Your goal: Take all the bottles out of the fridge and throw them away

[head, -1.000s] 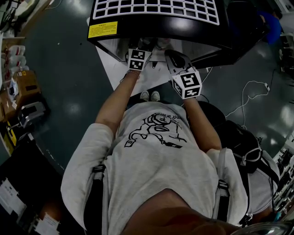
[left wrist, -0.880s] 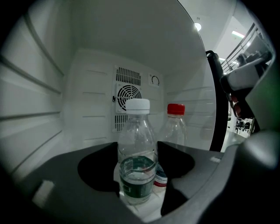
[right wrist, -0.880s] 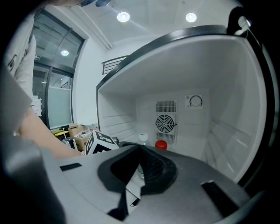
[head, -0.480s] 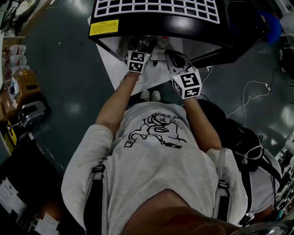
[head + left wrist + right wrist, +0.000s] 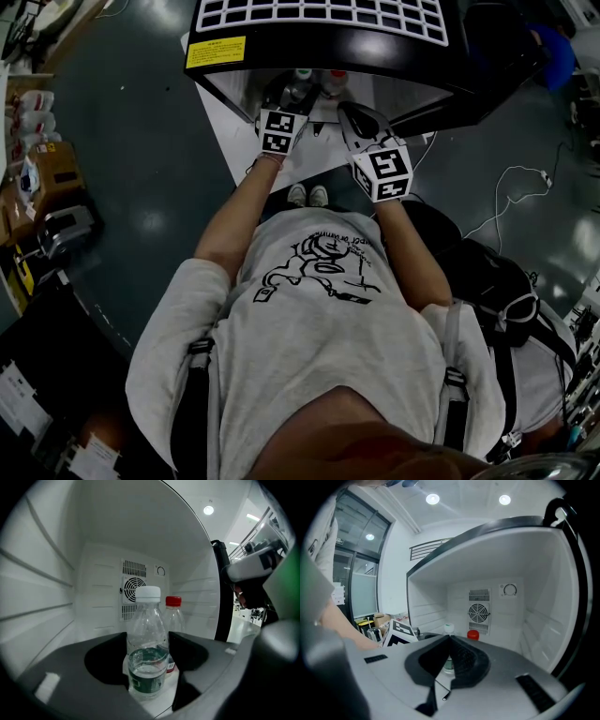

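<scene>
A clear bottle with a white cap (image 5: 147, 634) and a green label stands on the floor of the black mini fridge (image 5: 319, 42). A red-capped bottle (image 5: 174, 616) stands just behind it to the right. My left gripper (image 5: 147, 644) reaches into the fridge, open, one jaw on each side of the white-capped bottle. The bottle shows no squeeze. My right gripper (image 5: 450, 641) hangs at the fridge mouth, shut and empty; past its jaws both caps show, the white-capped bottle (image 5: 449, 628) and the red-capped bottle (image 5: 473, 634). In the head view the left gripper (image 5: 293, 96) is inside the opening, the right gripper (image 5: 351, 114) beside it.
The fridge door (image 5: 234, 131) hangs open toward the left of the person's shoes (image 5: 307, 195). Cardboard boxes and gear (image 5: 47, 169) line the left. A white cable (image 5: 511, 187) and a dark bag (image 5: 487, 281) lie on the floor to the right.
The left gripper has slid a little further into the fridge, toward the bottles. The right gripper has stayed where it was.
</scene>
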The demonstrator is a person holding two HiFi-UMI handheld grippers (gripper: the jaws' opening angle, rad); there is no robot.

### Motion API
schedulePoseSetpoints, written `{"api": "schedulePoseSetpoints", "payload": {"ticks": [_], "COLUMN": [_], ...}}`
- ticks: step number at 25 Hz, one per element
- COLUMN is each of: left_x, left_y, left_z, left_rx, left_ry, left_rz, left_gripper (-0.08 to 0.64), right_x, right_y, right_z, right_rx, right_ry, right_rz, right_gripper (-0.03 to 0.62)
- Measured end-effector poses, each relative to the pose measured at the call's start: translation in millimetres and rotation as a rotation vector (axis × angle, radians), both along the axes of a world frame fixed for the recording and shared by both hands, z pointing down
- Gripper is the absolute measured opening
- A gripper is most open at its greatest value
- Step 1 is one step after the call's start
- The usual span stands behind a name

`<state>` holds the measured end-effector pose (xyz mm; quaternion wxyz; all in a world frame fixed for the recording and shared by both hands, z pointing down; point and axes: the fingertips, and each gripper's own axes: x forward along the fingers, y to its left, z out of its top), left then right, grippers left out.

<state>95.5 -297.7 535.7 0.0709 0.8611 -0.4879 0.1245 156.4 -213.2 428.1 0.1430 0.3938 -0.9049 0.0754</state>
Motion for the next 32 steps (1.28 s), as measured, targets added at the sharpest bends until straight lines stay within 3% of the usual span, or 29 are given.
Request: {"api": "schedulePoseSetpoints", "payload": {"ticks": [5, 9, 14, 19, 32], "left_x": [-1.0, 0.5, 2.2, 5.6, 14.0], "left_y": [5.8, 9.0, 17.5, 25.0, 44.8], "left_z": [-14.1, -24.6, -37.4, -56.9, -100.5], "left_rx": [0.017, 0.019, 0.031, 0.054, 0.107], "left_ry": [0.004, 0.048, 0.014, 0.051, 0.055], "left_rz": [0.004, 0.008, 0.024, 0.029, 0.070], "left_gripper": [0.281, 0.281, 0.281, 0.281, 0.281], "right_x": [-1.4, -3.8, -4.5, -2.5, 0.3], "right_y": [2.9, 4.4, 6.0, 5.9, 7.7], "right_z": [-3.7, -7.5, -9.9, -13.1, -23.4], "right_rx": [0.004, 0.007, 0.010, 0.016, 0.033], "right_ry": [-0.001, -0.002, -0.004, -0.004, -0.009], "right_rz": [0.001, 0.001, 0.004, 0.010, 0.019], "right_gripper": [0.009, 0.009, 0.008, 0.009, 0.009]}}
